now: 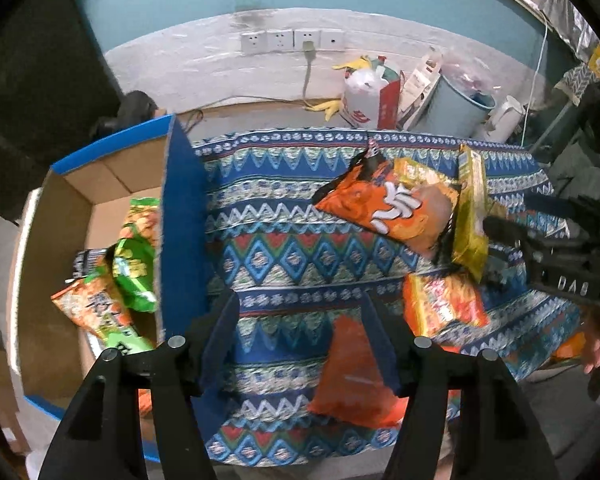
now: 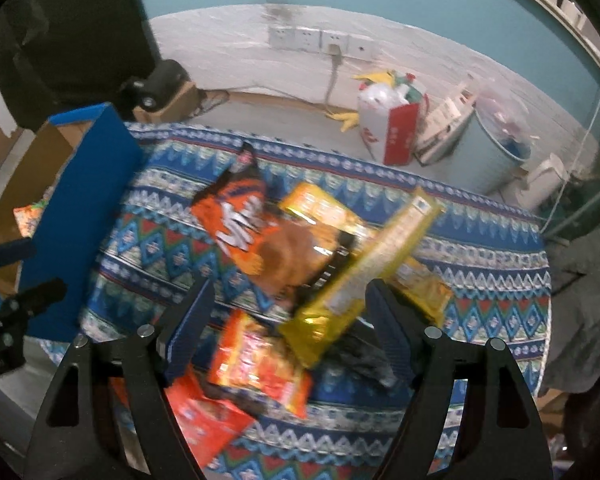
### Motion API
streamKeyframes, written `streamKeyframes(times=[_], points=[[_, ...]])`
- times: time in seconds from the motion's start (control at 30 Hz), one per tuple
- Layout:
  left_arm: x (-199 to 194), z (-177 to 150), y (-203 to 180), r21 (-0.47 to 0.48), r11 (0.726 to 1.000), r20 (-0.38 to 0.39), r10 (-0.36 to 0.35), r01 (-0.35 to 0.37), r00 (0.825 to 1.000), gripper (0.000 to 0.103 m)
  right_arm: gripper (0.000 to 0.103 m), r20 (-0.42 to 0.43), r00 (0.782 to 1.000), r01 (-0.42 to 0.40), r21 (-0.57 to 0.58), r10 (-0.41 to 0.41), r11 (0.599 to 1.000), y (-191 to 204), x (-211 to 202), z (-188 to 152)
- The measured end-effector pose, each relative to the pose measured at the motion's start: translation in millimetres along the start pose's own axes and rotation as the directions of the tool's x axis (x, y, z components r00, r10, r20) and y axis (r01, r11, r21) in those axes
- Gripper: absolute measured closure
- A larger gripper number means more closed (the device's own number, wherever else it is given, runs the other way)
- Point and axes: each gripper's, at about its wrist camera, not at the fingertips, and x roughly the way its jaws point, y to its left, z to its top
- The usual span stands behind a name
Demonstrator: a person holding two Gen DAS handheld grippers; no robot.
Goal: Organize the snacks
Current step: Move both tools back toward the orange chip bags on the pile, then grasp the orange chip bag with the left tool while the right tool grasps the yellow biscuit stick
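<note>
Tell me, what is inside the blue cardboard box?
In the box lie a green packet and an orange packet, with a dark packet partly beneath them. Its near wall hides the rest of the floor.

Home room: teal-and-white painted wall with socket row [image 1: 292, 41] at top centre, patterned tablecloth [image 1: 284, 248] mid-frame, trash bin [image 1: 456, 110], shopping bag [image 1: 370, 102], white kettle [image 1: 504, 118] upper right.

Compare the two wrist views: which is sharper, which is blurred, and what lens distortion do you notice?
Left wrist view: mostly sharp, with readable print on the orange snack bag. Right wrist view: motion-blurred, smearing the yellow packet. Both views: fisheye bends the patterned tablecloth and darkens corners.
</note>
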Motion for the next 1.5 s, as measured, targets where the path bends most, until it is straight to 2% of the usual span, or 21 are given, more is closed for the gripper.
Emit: streamKeyframes(times=[0.07,0.2,0.33,0.47,0.6,0.87,0.9,0.93,0.97,1.0,1.13,1.33,1.5], points=[[5.5,6.6,-3.5,-0.014,1.0,-0.011,-0.009,0.008,1.0,0.034,0.025,-0.029,0.999,0.017,-0.009,-0.017,1.0,-11.3,3.7,0.6],[18.2,21.3,-12.2,-0.018,1.0,-0.033,-0.017,0.016,0.999,0.034,0.025,-0.08,0.996,0.038,-0.018,-0.039,0.999,-31.6,15.3,7.2],[36.6,35.8,-22.0,-0.007,1.0,-0.055,-0.001,0.001,0.999,0.034,0.025,-0.13,0.991,0.035,0.038,-0.03,0.999,-52.9,33.0,16.5],[53.4,43.8,-26.8,-0.02,1.0,-0.076,-0.019,0.017,0.997,0.034,0.025,-0.179,0.984,0.017,0.126,0.006,0.992,-73.3,57.7,19.6],[71.7,47.8,-29.9,-0.033,0.999,-0.103,-0.022,0.018,0.994,0.034,0.025,-0.2,0.979,0.007,0.183,0.031,0.983,-83.4,76.6,14.5],[91.8,53.1,-32.6,-0.116,0.992,-0.153,-0.063,0.046,0.986,0.033,0.025,-0.209,0.975,-0.016,0.252,0.07,0.968,-91.2,102.7,4.0],[92.7,54.5,-34.3,-0.123,0.991,-0.152,-0.068,0.05,0.986,0.033,0.027,-0.204,0.976,-0.021,0.253,0.074,0.967,-91.1,103.5,3.6],[93.4,56.2,-36.0,-0.127,0.99,-0.149,-0.073,0.054,0.986,0.033,0.034,-0.202,0.977,-0.022,0.248,0.074,0.968,-90.4,104.2,3.1],[94.2,57.7,-37.4,-0.131,0.99,-0.148,-0.075,0.056,0.986,0.031,0.049,-0.199,0.977,-0.025,0.239,0.074,0.971,-89.4,104.1,2.4],[95.0,59.6,-39.8,-0.141,0.988,-0.145,-0.079,0.059,0.986,0.029,0.057,-0.201,0.977,-0.026,0.228,0.073,0.973,-88.2,104.1,2.1],[99.3,67.1,-44.6,-0.211,0.973,-0.145,-0.127,0.095,0.981,0.027,0.073,-0.192,0.981,0.029,0.143,-0.001,0.989,-86.5,94.1,-1.5],[114.0,71.2,-48.0,-0.363,0.92,-0.136,-0.208,0.147,0.969,0.023,0.075,-0.183,0.982,0.063,0.087,-0.046,0.994,-97.2,81.9,-14.3],[133.6,69.6,-50.2,-0.434,0.89,-0.165,-0.232,0.141,0.959,0.023,0.074,-0.173,0.985,0.04,0.085,-0.025,0.996,-105.4,78.3,-23.3]])
